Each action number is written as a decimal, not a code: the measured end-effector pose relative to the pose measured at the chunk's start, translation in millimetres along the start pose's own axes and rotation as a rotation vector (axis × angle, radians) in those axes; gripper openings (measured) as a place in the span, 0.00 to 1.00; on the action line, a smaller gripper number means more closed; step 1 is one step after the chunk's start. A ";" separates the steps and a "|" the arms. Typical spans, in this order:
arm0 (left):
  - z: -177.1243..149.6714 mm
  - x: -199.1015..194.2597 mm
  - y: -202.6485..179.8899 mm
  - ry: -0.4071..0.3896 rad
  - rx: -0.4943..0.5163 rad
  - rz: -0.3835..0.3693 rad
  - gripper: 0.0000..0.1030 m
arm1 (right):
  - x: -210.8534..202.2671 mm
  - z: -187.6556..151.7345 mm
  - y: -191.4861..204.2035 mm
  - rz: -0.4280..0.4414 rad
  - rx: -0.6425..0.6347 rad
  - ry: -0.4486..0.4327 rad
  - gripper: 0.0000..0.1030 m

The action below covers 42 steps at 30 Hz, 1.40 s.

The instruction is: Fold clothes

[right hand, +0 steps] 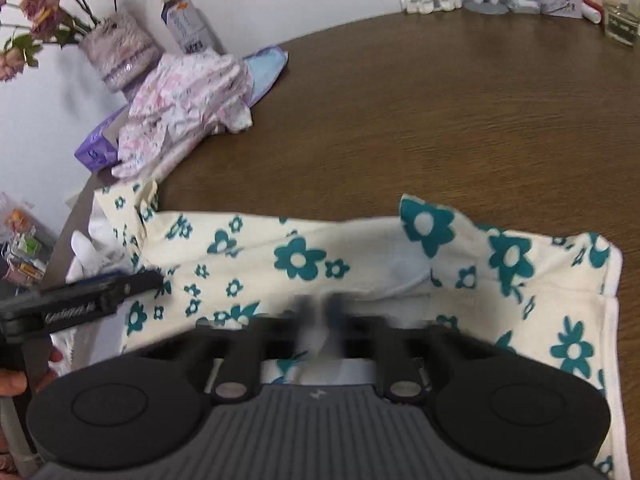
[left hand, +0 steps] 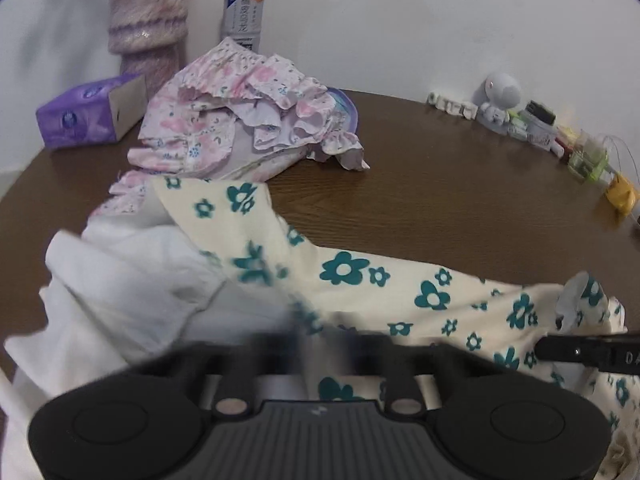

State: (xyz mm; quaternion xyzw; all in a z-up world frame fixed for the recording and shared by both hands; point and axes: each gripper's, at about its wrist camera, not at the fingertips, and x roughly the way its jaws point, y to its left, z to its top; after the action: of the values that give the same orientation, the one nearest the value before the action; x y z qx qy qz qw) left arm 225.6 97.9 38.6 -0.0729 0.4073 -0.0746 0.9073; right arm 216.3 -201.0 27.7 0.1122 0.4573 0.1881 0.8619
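Note:
A cream garment with teal flowers (left hand: 400,292) lies stretched across the brown table (left hand: 440,184). My left gripper (left hand: 318,340) is shut on its near edge, its fingers blurred. From the right edge of the left wrist view, one of the right gripper's fingers (left hand: 580,351) reaches onto the cloth. In the right wrist view the same garment (right hand: 304,256) lies flat and partly doubled over at the right. My right gripper (right hand: 320,308) is shut on its near hem, with pale fabric pinched between the fingers. The left gripper's fingers (right hand: 104,290) enter from the left.
A white garment (left hand: 120,292) is bunched left of the floral one. A crumpled pink floral garment (left hand: 240,120) sits behind, by a purple tissue box (left hand: 84,116), a bottle (left hand: 242,8) and a fluffy vase (left hand: 148,20). A figurine (left hand: 500,100) and small items line the far right. A hand (right hand: 12,384) shows lower left.

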 end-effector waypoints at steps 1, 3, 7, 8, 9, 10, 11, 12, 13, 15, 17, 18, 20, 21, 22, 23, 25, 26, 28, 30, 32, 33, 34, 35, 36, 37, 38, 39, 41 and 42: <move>0.2 -1.3 0.6 -0.014 -0.010 -0.015 0.01 | 0.0 1.7 -0.8 0.001 0.003 -0.009 0.01; 0.6 -4.5 0.7 -0.043 -0.026 -0.041 0.01 | -0.1 5.1 -2.4 0.004 0.010 -0.027 0.01; 0.3 -4.0 -6.9 -0.068 -0.031 -0.050 0.01 | -9.4 27.1 -6.7 0.023 0.006 -0.080 0.01; -0.6 -0.7 -7.2 -0.062 -0.040 -0.047 0.02 | -8.3 35.0 -4.4 0.019 -0.007 -0.087 0.01; -1.8 2.7 -6.3 -0.054 -0.055 -0.045 0.02 | -4.9 41.9 -1.1 0.005 -0.025 -0.086 0.01; -2.4 6.1 -4.1 -0.042 -0.073 -0.045 0.05 | -0.6 47.8 1.3 -0.008 -0.038 -0.079 0.01; -2.3 9.5 -0.5 -0.024 -0.095 -0.046 0.14 | 6.6 50.9 2.1 -0.023 -0.041 -0.055 0.01; -1.7 11.6 3.6 -0.012 -0.118 -0.052 0.19 | 15.1 51.4 2.5 -0.044 -0.042 -0.027 0.01; -0.3 11.4 7.9 -0.014 -0.141 -0.066 0.27 | 22.8 49.5 2.0 -0.066 -0.048 -0.003 0.01; 4.3 8.9 14.5 -0.030 -0.174 -0.091 0.42 | 33.4 43.0 -2.4 -0.091 -0.047 0.043 0.04; 12.1 7.9 15.2 -0.037 -0.172 -0.070 0.44 | 34.9 35.4 -7.9 -0.080 -0.023 0.066 0.13; 16.7 9.0 13.7 -0.037 -0.157 -0.047 0.44 | 31.8 32.6 -10.4 -0.066 -0.004 0.060 0.28; 25.3 15.6 9.6 -0.038 -0.123 0.012 0.43 | 27.5 32.8 -13.6 -0.056 0.032 0.039 0.38; 28.3 21.0 8.2 -0.037 -0.108 0.045 0.42 | 25.8 33.9 -15.0 -0.055 0.051 0.028 0.38; 30.5 26.8 7.4 -0.037 -0.098 0.073 0.40 | 25.6 35.6 -16.4 -0.054 0.071 0.021 0.38; 32.7 32.6 6.6 -0.036 -0.088 0.101 0.22 | 28.6 38.3 -18.1 -0.058 0.093 0.021 0.38; 32.9 41.3 7.2 -0.043 -0.078 0.110 0.07 | 37.2 43.7 -21.6 -0.079 0.133 0.022 0.37; 31.7 42.2 9.0 -0.055 -0.084 0.108 0.06 | 41.8 45.2 -23.2 -0.083 0.144 0.019 0.30; 29.7 37.1 14.8 -0.095 -0.128 0.102 0.06 | 47.7 44.6 -27.0 -0.067 0.146 0.017 0.02; 27.4 31.8 20.0 -0.135 -0.175 0.097 0.06 | 46.4 43.1 -27.5 -0.056 0.116 0.003 0.01; 24.7 31.2 21.2 -0.151 -0.205 0.103 0.06 | 38.8 46.3 -26.8 -0.052 0.084 -0.031 0.01; 23.5 33.3 21.5 -0.148 -0.215 0.106 0.06 | 35.6 50.0 -27.2 -0.035 0.079 -0.046 0.01; 22.6 37.9 21.5 -0.134 -0.218 0.109 0.08 | 34.6 53.3 -26.7 -0.027 0.071 -0.056 0.01; 22.6 39.9 22.0 -0.127 -0.224 0.110 0.13 | 38.1 55.8 -24.2 -0.037 0.056 -0.054 0.01; 23.7 39.3 22.9 -0.127 -0.231 0.109 0.13 | 42.5 57.5 -22.3 -0.047 0.043 -0.047 0.01; 24.4 37.7 24.9 -0.126 -0.244 0.102 0.16 | 48.9 57.3 -21.7 -0.057 0.032 -0.031 0.02; 24.9 34.1 28.3 -0.127 -0.261 0.095 0.23 | 55.4 57.2 -21.1 -0.068 0.021 -0.015 0.02; 25.2 29.6 31.8 -0.131 -0.275 0.095 0.26 | 59.4 57.1 -20.6 -0.077 0.011 -0.003 0.02; 25.2 18.1 36.5 -0.153 -0.286 0.108 0.33 | 55.8 57.2 -21.6 -0.085 0.010 0.005 0.04; 24.9 11.3 36.9 -0.171 -0.274 0.118 0.36 | 51.2 56.5 -24.1 -0.089 0.015 0.004 0.08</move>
State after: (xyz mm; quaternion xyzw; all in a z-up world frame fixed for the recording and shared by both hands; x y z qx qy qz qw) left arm 254.5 133.6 39.6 -0.1778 0.3387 0.0414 0.9230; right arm 294.8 -202.1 12.1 0.0980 0.4649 0.1466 0.8677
